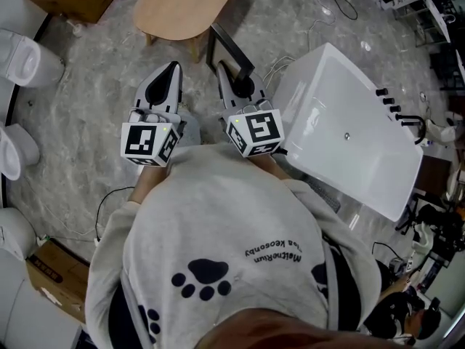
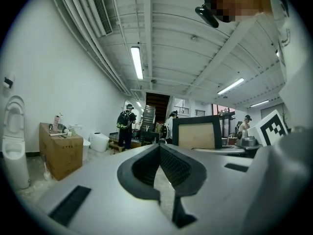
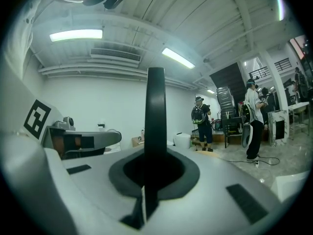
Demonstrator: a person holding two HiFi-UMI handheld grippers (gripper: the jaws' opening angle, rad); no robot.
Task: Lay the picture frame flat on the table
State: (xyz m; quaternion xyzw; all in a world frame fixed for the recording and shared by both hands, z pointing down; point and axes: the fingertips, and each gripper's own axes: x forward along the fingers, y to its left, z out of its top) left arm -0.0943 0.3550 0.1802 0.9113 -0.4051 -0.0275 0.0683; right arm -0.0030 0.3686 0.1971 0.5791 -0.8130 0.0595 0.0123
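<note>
Right tool: clenched on the picture frame. In the right gripper view the frame shows edge-on, one dark strip rising straight up from between the closed jaws. In the left gripper view it shows broadside, a black border round a tan panel, standing upright beside the right tool's marker cube.

Left tool: jaws pressed together with nothing between them. It is held just beside the right tool, at its 9 o'clock in the head view.

Key relation: the frame is off any surface, carried in the air in front of the person's chest. The wooden tabletop lies at 11 to 12 o'clock from the right tool, past the frame's far end. In the head view the frame's visible edge runs along an 11-to-5 o'clock line, pointing roughly at the tabletop's near rim. The height between frame and tabletop cannot be read.

Judgement: the lay-down has not begun. The right arm has to carry the frame forward toward 12 o'clock and tip it from upright onto its face. The left tool is free to steady it.

A white bathtub sits at 3 o'clock of the right tool, so any swing should stay to the left of it.
</note>
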